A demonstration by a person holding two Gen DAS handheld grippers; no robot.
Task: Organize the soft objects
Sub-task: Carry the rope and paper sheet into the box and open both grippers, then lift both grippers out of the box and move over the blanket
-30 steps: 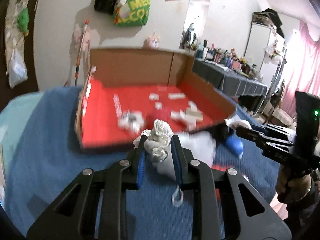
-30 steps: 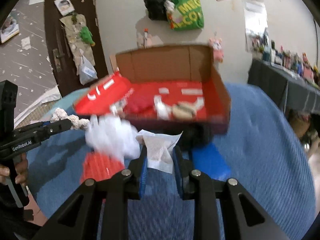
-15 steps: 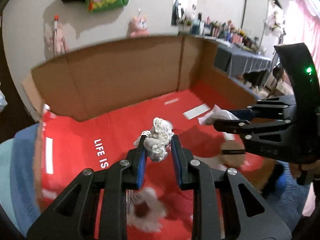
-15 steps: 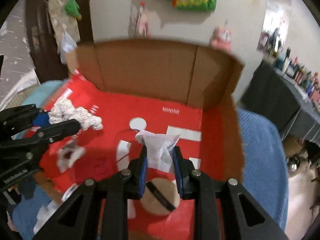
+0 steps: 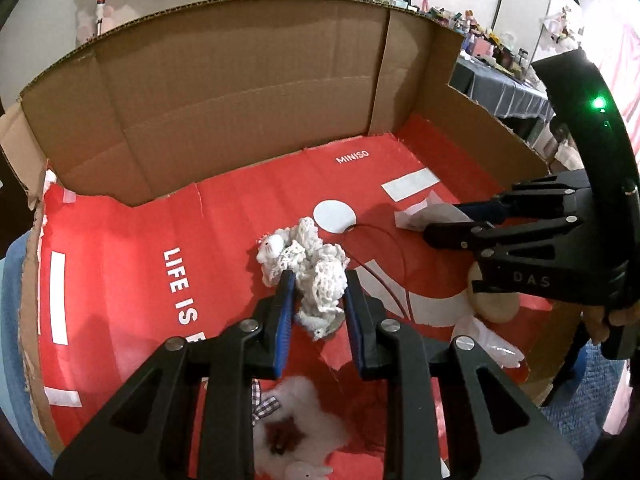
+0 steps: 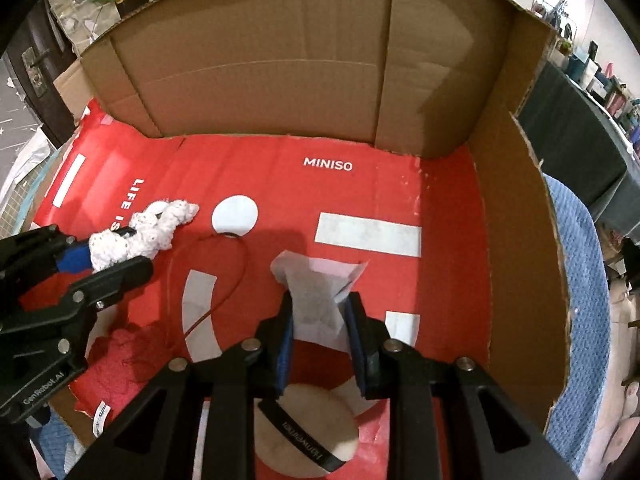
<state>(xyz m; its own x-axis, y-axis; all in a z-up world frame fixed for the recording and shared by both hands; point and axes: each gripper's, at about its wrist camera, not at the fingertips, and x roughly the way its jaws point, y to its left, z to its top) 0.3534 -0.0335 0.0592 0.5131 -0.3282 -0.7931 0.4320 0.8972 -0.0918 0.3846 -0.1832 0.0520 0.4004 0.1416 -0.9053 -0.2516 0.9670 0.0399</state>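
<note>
My left gripper (image 5: 318, 300) pinches the crumpled white lace cloth (image 5: 308, 264) over the red-floored cardboard box (image 5: 240, 92); at three o'clock, my right gripper (image 6: 320, 320) clamps a thin white tissue sheet (image 6: 316, 296). Both look light and limp, so I grip their bunched middles.

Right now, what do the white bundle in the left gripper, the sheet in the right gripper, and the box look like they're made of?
White bundle: looks like crocheted or lace yarn, matte, with an open holey weave. Sheet: seems thin tissue or non-woven paper, translucent, creased. Box: corrugated cardboard, fluting shows along the cut rim; its floor has a smooth red printed finish.
</note>
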